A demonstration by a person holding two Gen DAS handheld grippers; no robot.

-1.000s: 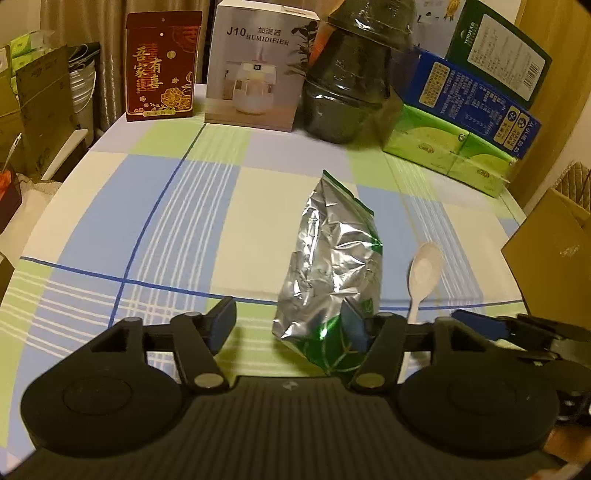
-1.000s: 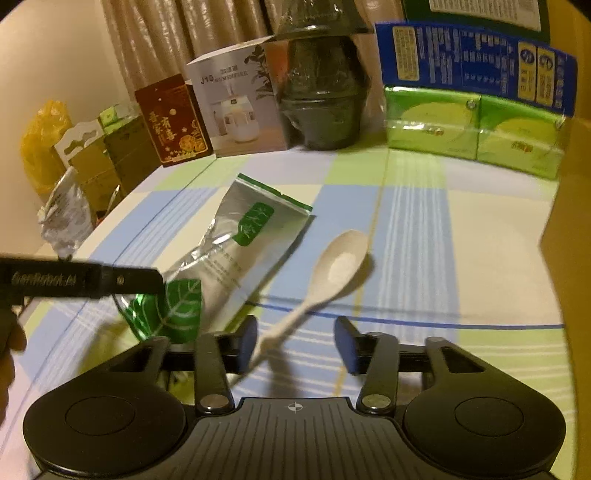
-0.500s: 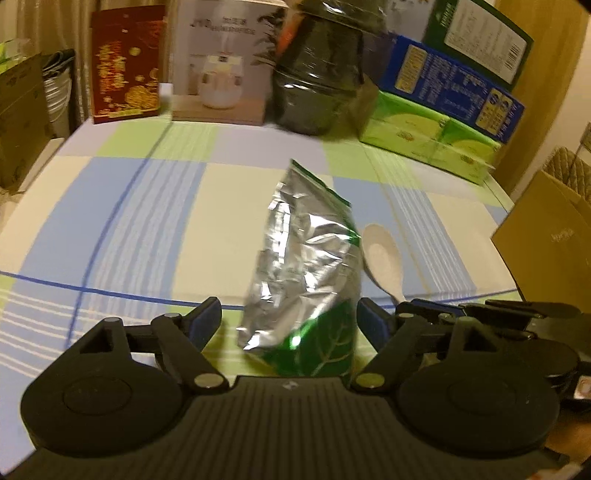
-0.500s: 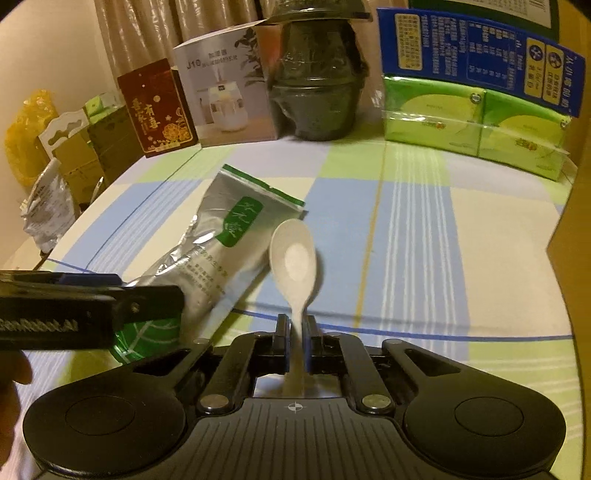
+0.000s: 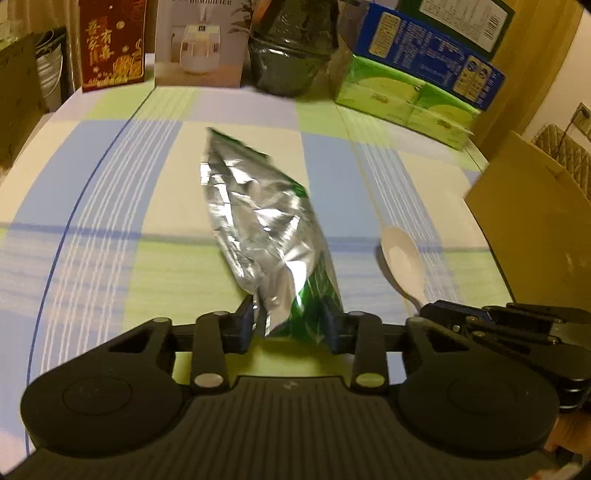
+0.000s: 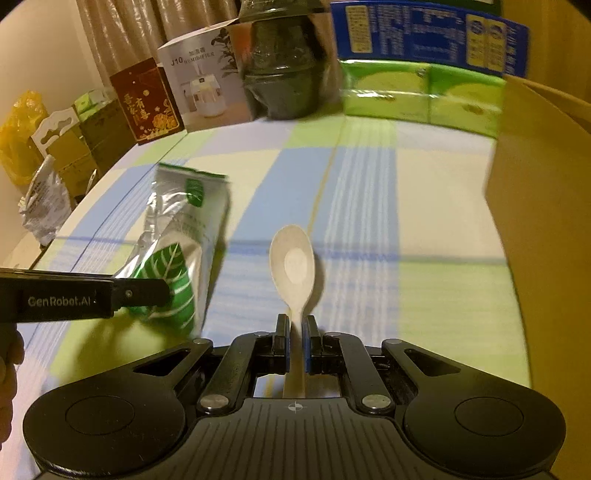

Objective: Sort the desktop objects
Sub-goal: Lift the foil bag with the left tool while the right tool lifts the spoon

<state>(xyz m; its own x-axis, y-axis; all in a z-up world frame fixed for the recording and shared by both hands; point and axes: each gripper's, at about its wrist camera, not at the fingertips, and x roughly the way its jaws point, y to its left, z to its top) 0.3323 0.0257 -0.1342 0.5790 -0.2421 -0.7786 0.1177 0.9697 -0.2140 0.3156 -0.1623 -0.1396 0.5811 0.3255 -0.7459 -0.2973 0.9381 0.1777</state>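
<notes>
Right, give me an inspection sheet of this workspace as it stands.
Surface: checked tablecloth, blue, green and cream.
Job's things: foil pouch and pale spoon, both gripped.
Clutter: red box, humidifier box, dark stacked bowls, green tissue packs, blue carton along the far edge.
Grippers: left hand-held gripper shut on the pouch's end; right hand-held gripper shut on the spoon's handle.
Cables: nothing seen.
Surroundings: cardboard box at right, curtain behind.

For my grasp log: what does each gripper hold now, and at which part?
The right gripper is shut on the spoon, at its handle. The left gripper pinches the foil bag at its green bottom end.
</notes>
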